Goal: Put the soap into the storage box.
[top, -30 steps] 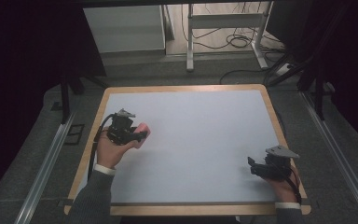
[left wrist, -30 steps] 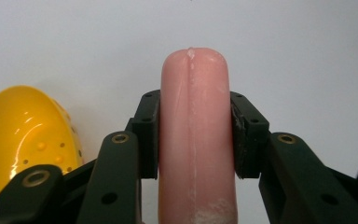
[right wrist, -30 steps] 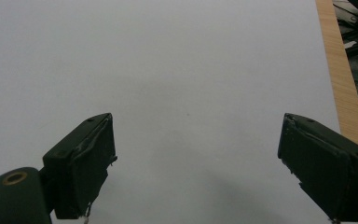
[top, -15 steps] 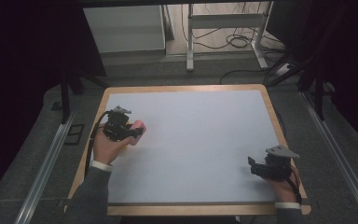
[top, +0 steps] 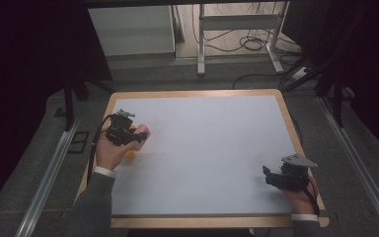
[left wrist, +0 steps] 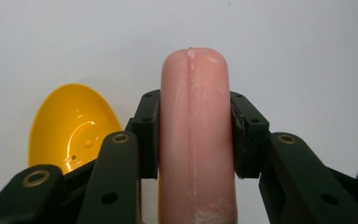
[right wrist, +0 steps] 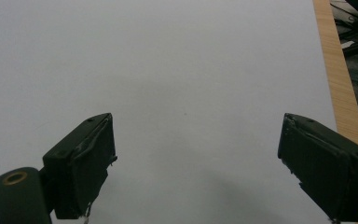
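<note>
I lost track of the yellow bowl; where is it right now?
The yellow bowl sits on the white table at its left side, right beside the pink block clamped in the left gripper.

The high view looks forward and down from above the near edge of the counter (top: 202, 148), far enough off to take in its whole white top, wooden rim and the floor beyond. The left gripper view sits very close along the left claw (left wrist: 196, 135), facing the white top by the counter's left edge. The right gripper view looks low along the right claw (right wrist: 196, 163) across the white top they all share, the wooden rim at its right.
</note>
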### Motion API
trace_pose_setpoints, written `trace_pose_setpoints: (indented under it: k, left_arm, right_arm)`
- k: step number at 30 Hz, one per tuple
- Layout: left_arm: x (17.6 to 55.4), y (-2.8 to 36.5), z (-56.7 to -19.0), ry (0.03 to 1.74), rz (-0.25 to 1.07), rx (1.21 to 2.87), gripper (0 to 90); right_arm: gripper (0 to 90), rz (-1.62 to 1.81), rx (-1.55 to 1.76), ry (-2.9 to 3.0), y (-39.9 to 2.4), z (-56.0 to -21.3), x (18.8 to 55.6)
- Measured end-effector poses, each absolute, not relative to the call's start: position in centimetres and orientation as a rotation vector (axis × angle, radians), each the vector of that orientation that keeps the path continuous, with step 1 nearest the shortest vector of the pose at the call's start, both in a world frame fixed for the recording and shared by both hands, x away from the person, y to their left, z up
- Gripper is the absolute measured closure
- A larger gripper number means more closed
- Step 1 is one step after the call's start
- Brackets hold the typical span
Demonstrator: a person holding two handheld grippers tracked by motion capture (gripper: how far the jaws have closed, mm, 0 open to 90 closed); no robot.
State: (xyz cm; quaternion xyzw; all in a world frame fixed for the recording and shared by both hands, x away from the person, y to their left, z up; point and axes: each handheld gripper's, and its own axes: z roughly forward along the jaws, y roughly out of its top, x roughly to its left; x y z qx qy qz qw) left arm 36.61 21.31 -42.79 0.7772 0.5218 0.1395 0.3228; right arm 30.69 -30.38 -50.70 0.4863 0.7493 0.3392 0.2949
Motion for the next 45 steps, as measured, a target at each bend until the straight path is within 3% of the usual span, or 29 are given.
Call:
trace_pose_setpoints:
  k: [45]
  left_arm:
    - [39.4, 25.9, -45.0, 1.562, 0.378, 1.983, 60.2]
  right_arm:
    - [10.7, 0.889, 1.294, 2.002, -30.3, -50.9, 30.8]
